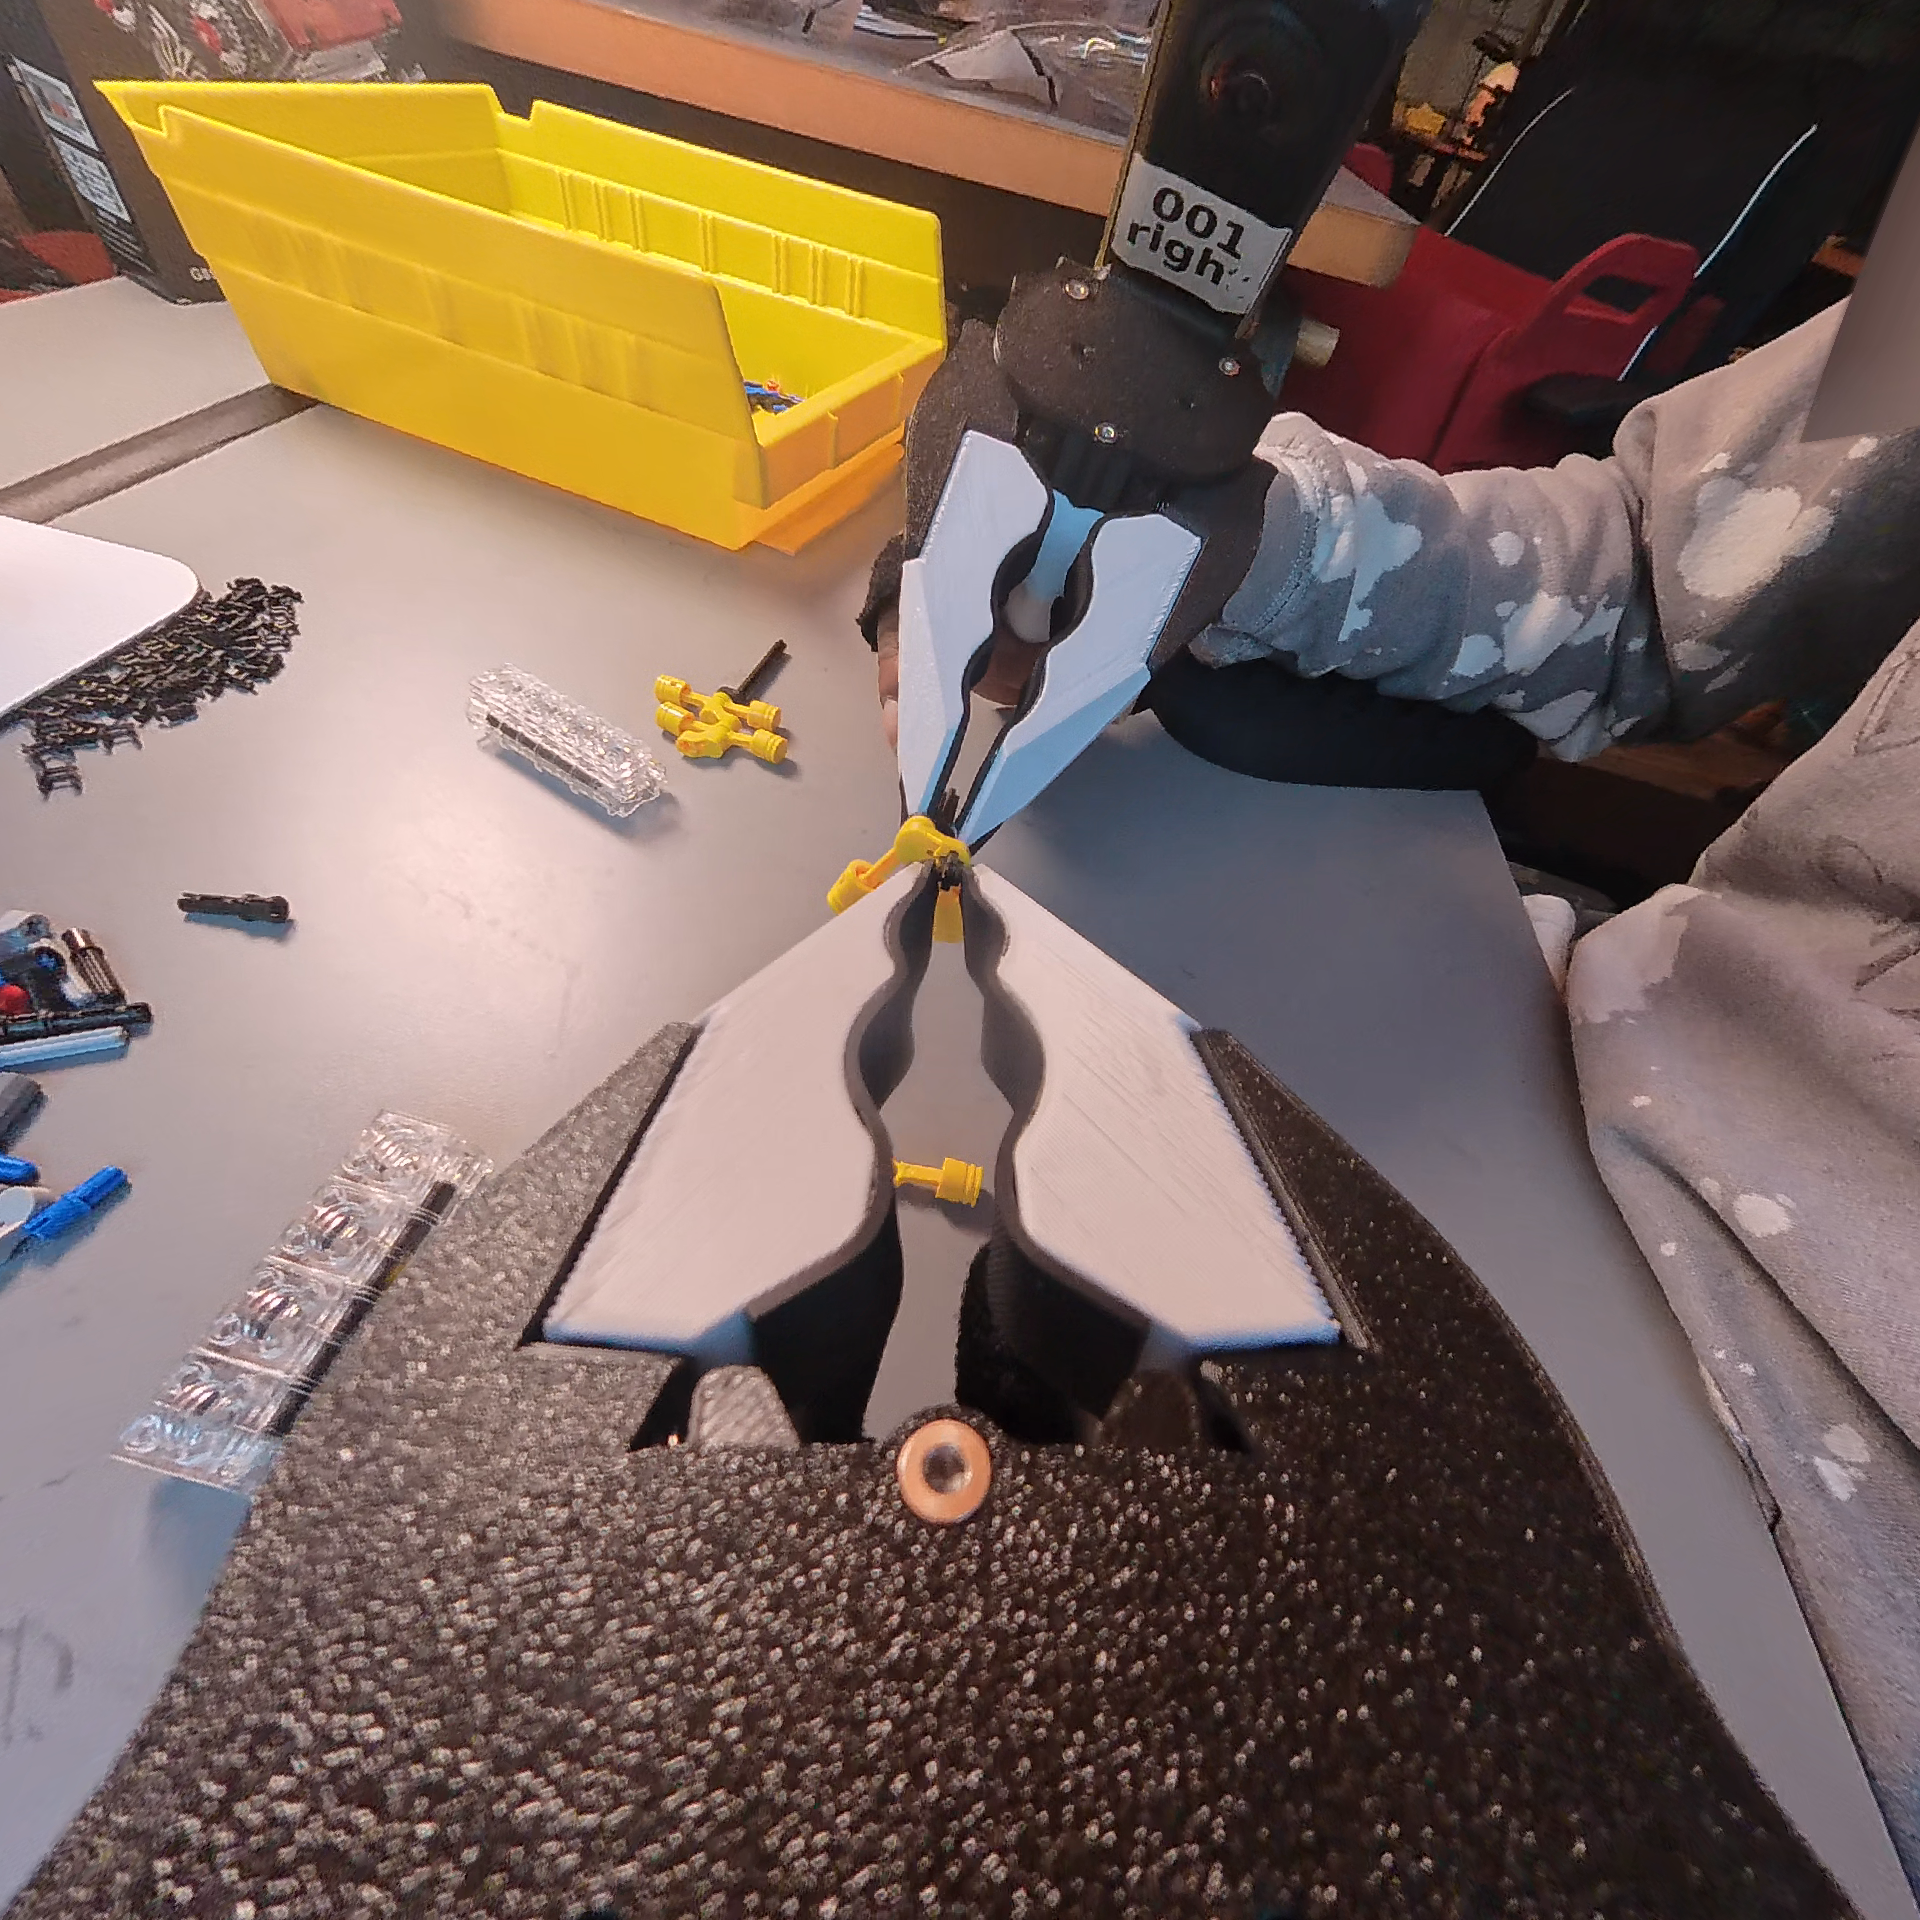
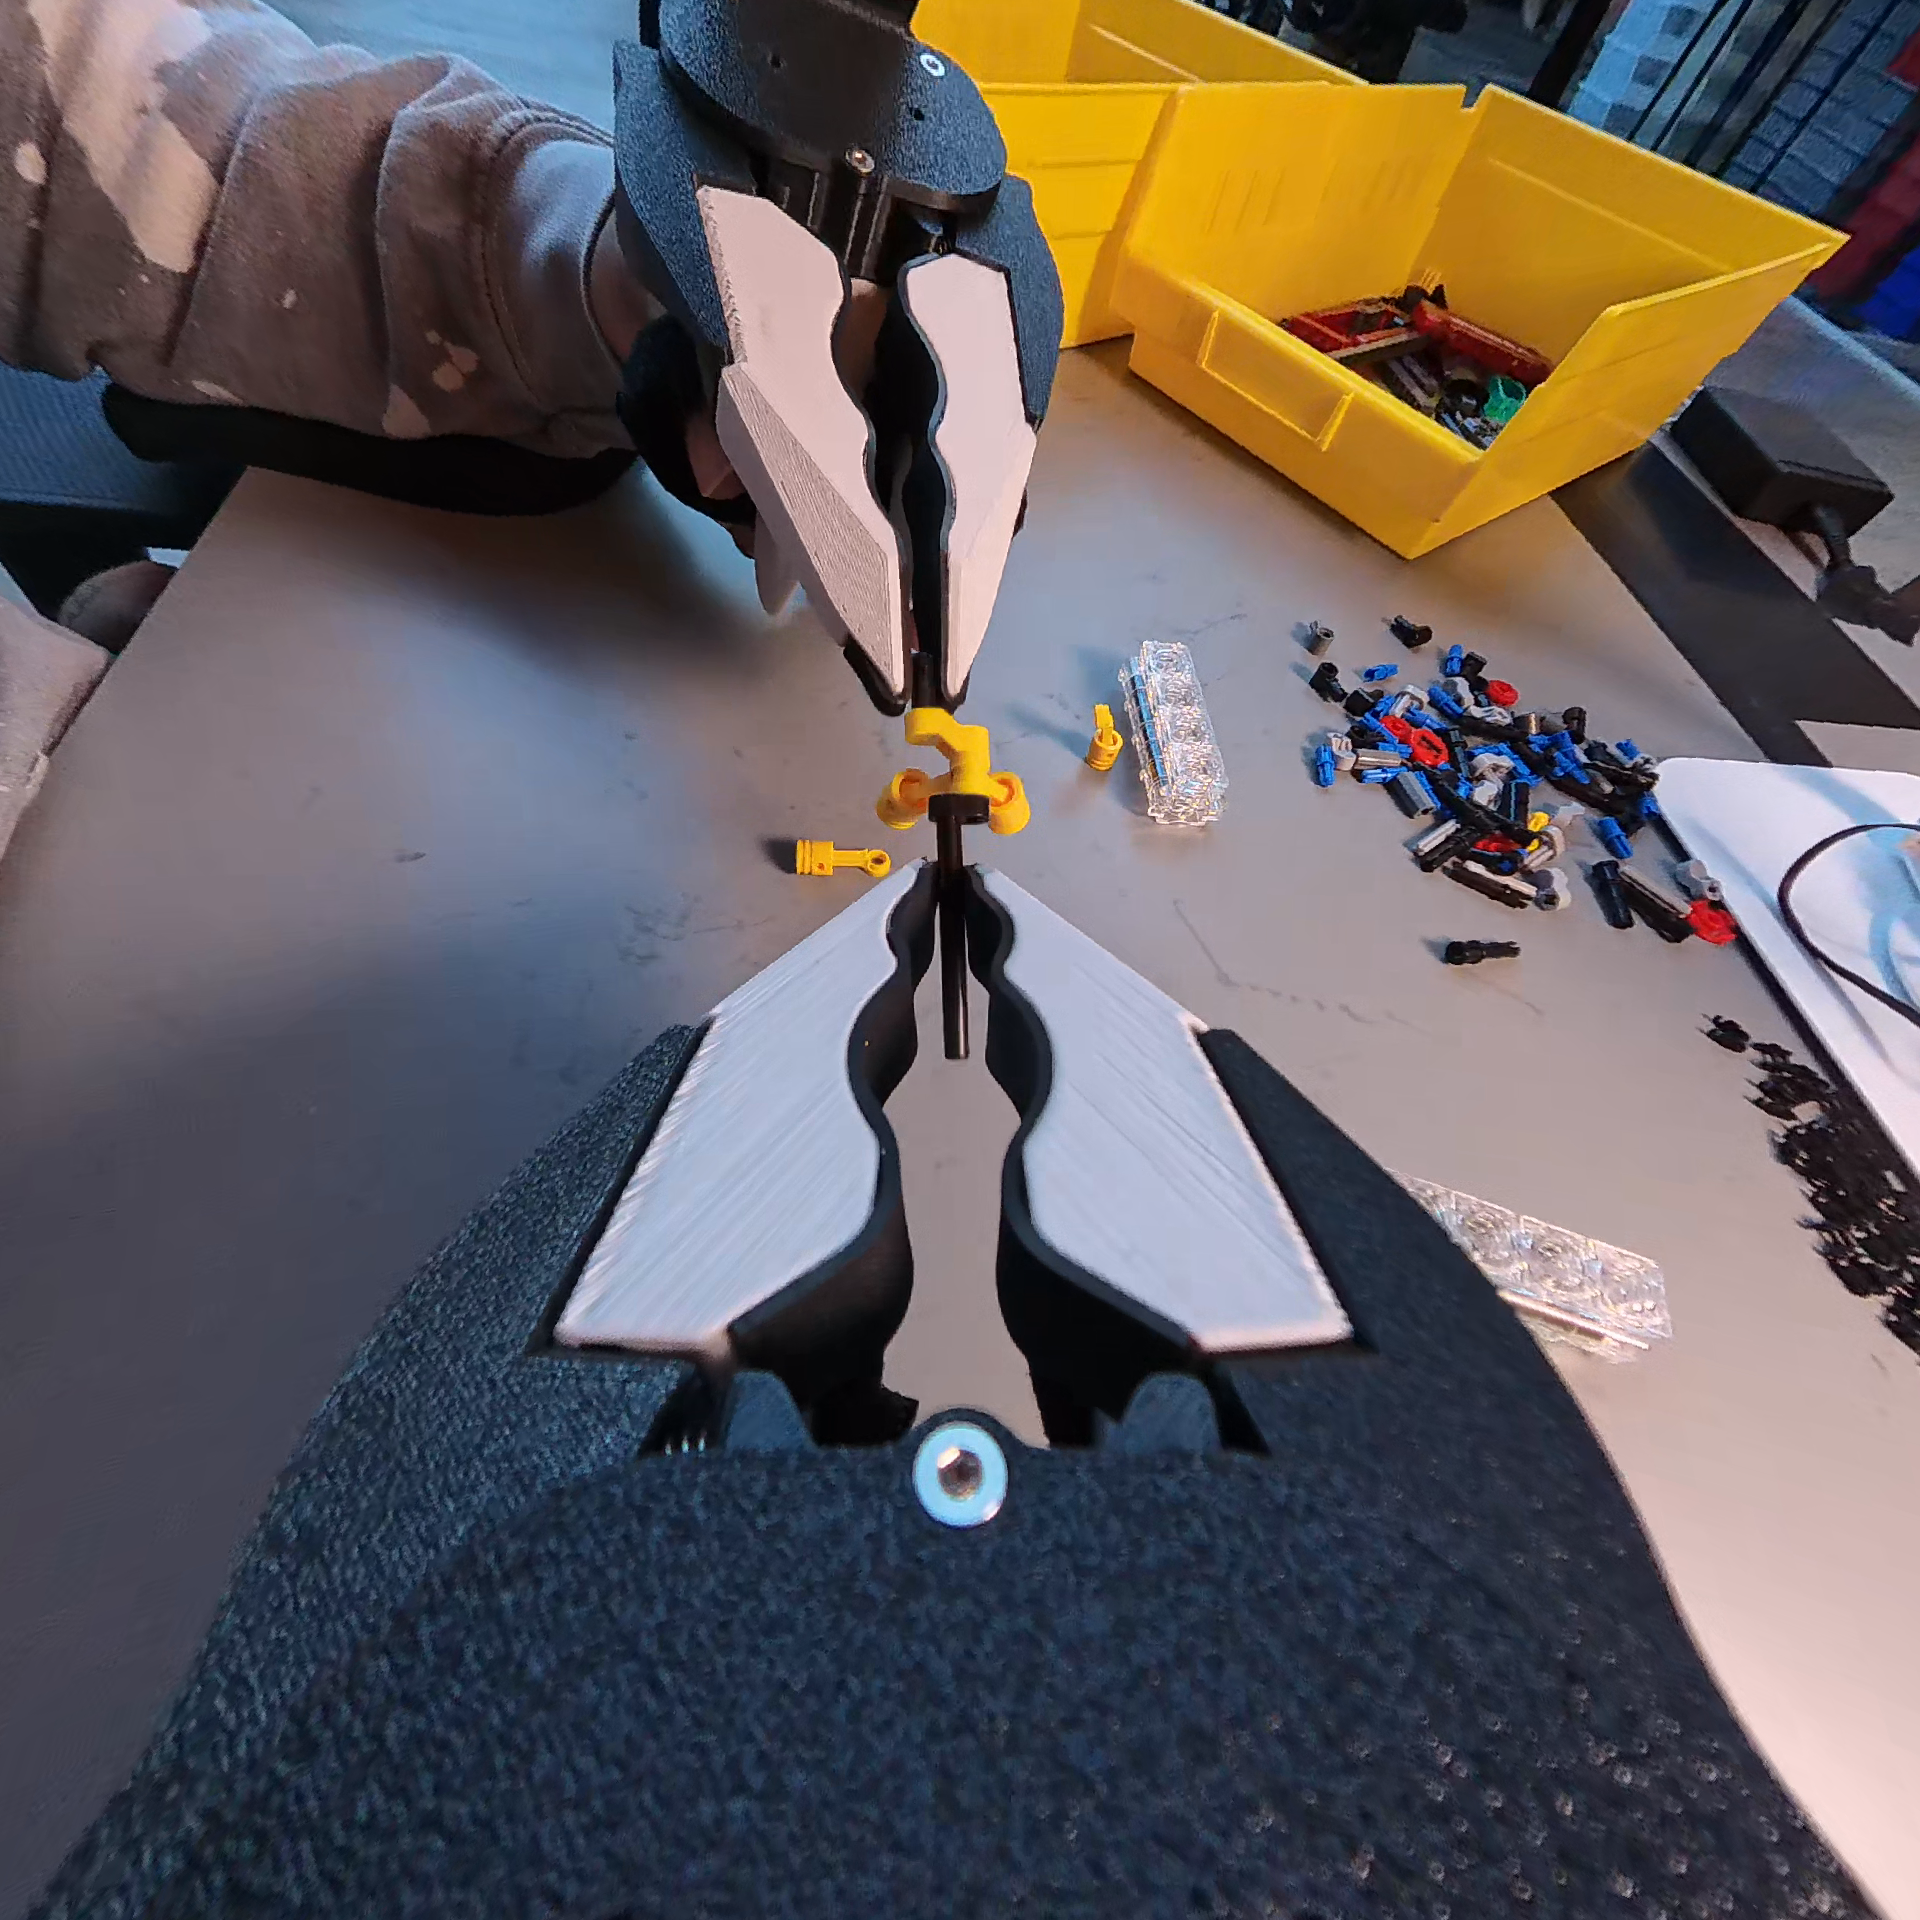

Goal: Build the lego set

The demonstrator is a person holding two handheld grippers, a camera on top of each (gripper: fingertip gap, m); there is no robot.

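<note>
Black rod (image 2: pixel 952 935) with yellow pieces (image 2: pixel 951 774), held above table (image 2: pixel 416 779): right gripper (image 2: pixel 948 873) fingers clamped on one end, left gripper (image 2: pixel 925 675) fingers clamped on other.

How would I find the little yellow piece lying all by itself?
Start at the grey table, near where both grippers' tips meet. The lone yellow piston lies flat there, left of the right gripper; unlike the held yellow assembly, nothing touches it.
</note>
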